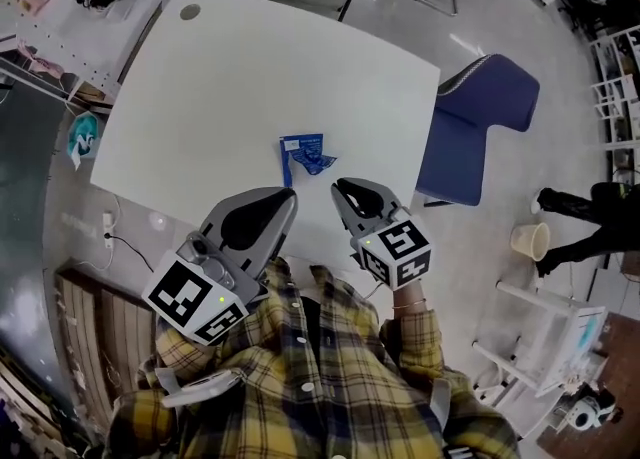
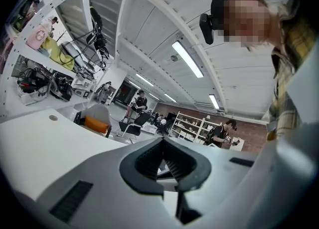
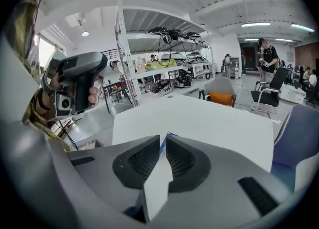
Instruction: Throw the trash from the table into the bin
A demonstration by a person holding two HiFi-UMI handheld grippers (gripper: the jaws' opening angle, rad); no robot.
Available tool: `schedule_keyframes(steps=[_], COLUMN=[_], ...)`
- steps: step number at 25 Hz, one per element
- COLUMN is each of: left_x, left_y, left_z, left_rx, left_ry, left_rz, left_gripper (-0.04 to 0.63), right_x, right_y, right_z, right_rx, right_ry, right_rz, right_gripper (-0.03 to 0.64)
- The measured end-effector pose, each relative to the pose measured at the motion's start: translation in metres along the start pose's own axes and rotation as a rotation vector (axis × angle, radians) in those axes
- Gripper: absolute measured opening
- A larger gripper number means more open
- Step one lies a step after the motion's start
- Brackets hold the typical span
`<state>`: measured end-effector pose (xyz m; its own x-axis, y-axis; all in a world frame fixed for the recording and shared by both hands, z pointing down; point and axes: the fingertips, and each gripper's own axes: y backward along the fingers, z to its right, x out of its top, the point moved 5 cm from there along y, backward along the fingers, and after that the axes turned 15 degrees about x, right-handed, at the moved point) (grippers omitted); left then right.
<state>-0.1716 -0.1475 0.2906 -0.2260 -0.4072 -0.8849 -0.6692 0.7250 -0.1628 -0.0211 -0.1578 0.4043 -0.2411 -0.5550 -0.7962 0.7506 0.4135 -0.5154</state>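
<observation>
Blue crumpled foil wrapper (image 1: pixel 306 155) lying on the white smooth-topped desk (image 1: pixel 220 97), not yet picked up.
It sits near the desk's front edge, with its thin strip running roughly towards the person and the crushed bulk to that strip's right. The right tongs (image 1: pixel 342 187) hang just short of it, tilted down, jaws together and empty. They are probably lined up for a grab, so they must part first. The left tongs (image 1: pixel 288 199), likewise closed on nothing, hover level beside them.
</observation>
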Motion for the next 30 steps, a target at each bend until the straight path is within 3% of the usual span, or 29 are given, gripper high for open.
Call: schedule_keyframes(steps=[2,7,17,23,30], left_x=[0.001,-0.003,-0.006,-0.003,-0.004], left_y=[0.002,0.004,0.011,0.012,0.011], left_z=[-0.008,-0.02,-0.04,-0.049,-0.046], left_rx=[0.007,0.016,0.016,0.003,-0.001], left_ry=[0.002,0.0,-0.002,0.006,0.014], left_rz=[0.002,0.0,-0.007,-0.003,0.004], left_gripper=[0.009,0.008,0.009,0.008,0.009], right_x=[-0.007,-0.024,-0.052,-0.065,-0.068], right_y=[-0.013,-0.036,-0.077,-0.1,-0.11], right_z=[0.002,0.013,0.028,0.039,0.059], right_rx=[0.006,0.003,-0.058,-0.108,-0.165], right_ry=[-0.003,0.018,0.236,0.322,0.296], right_rz=[-0.038,-0.088,-0.296,-0.404,-0.36], right_gripper=[0.055,0.109,0.229,0.241,0.239])
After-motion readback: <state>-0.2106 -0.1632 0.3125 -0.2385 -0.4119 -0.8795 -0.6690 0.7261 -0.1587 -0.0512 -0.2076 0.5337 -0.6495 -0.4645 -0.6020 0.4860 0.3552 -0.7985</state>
